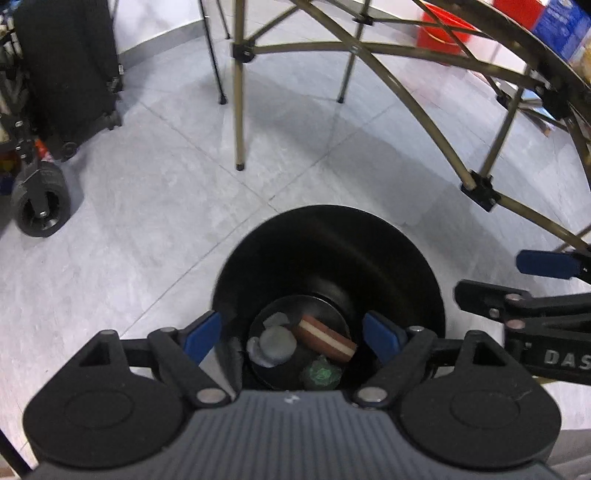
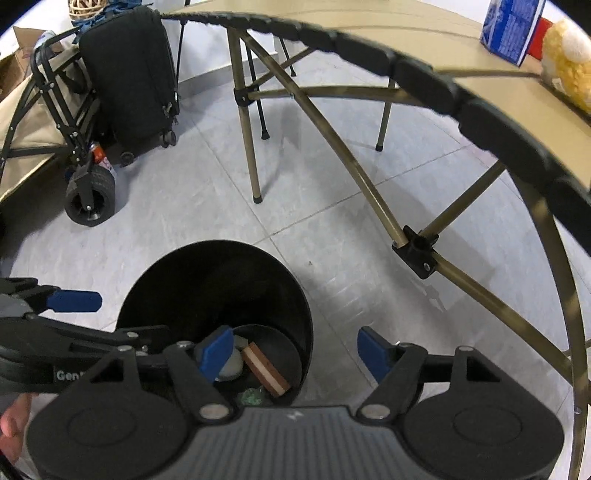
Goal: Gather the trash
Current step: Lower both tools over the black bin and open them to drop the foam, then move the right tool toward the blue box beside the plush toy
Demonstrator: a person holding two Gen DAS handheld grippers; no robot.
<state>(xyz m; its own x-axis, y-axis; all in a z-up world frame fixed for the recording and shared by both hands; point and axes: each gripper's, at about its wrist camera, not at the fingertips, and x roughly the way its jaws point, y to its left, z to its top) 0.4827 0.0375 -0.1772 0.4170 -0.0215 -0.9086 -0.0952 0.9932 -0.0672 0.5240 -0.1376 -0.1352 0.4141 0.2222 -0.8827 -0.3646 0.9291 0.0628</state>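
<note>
A black round bin [image 1: 369, 254] stands on the grey floor, also in the right wrist view [image 2: 177, 280]. At its bottom lie a brown and cream striped block [image 1: 327, 338] [image 2: 266, 373], grey-white crumpled paper [image 1: 275, 343] [image 2: 232, 363] and a green crumpled wrapper [image 1: 321, 373] [image 2: 251, 397]. My left gripper [image 1: 291, 334] is open and empty right above the bin. My right gripper [image 2: 295, 354] is open and empty over the bin's right rim. The right gripper also shows at the left wrist view's right edge [image 1: 517, 284].
A folding table with olive metal legs [image 2: 251, 147] and a black edge [image 2: 406, 70] stands behind and to the right. On it are a blue box [image 2: 513, 26] and a yellow fluffy thing [image 2: 569, 55]. A black suitcase [image 2: 129, 74] and a wheeled cart [image 2: 90, 195] stand at the left.
</note>
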